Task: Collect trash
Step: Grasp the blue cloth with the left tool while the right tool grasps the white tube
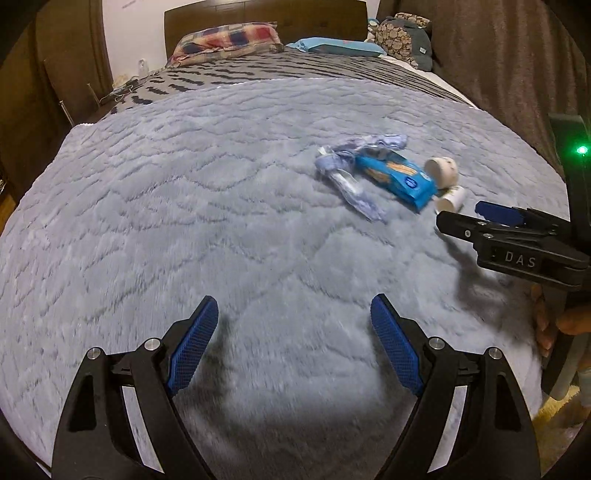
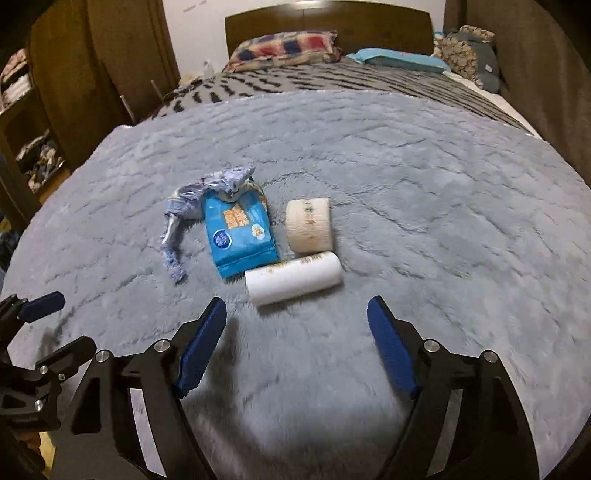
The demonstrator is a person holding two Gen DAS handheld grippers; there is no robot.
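Trash lies on a grey fluffy blanket [image 2: 406, 177] on the bed: a blue snack packet [image 2: 238, 232], a crumpled blue-white wrapper [image 2: 192, 206], a white paper cup on its side [image 2: 293, 282] and a cream patterned cup [image 2: 309, 224]. In the left wrist view the packet [image 1: 397, 179], wrapper [image 1: 351, 173] and cups [image 1: 443, 171] lie far right. My right gripper [image 2: 295, 314] is open just short of the white cup. My left gripper [image 1: 293, 314] is open and empty over bare blanket. The right gripper also shows in the left wrist view [image 1: 465, 218].
Pillows [image 2: 284, 46] and a wooden headboard [image 2: 328, 22] are at the far end. A wardrobe with shelves [image 2: 29, 122] stands left of the bed. A dark curtain [image 1: 517, 66] hangs on the right. A patterned grey bedcover [image 2: 332, 79] lies beyond the blanket.
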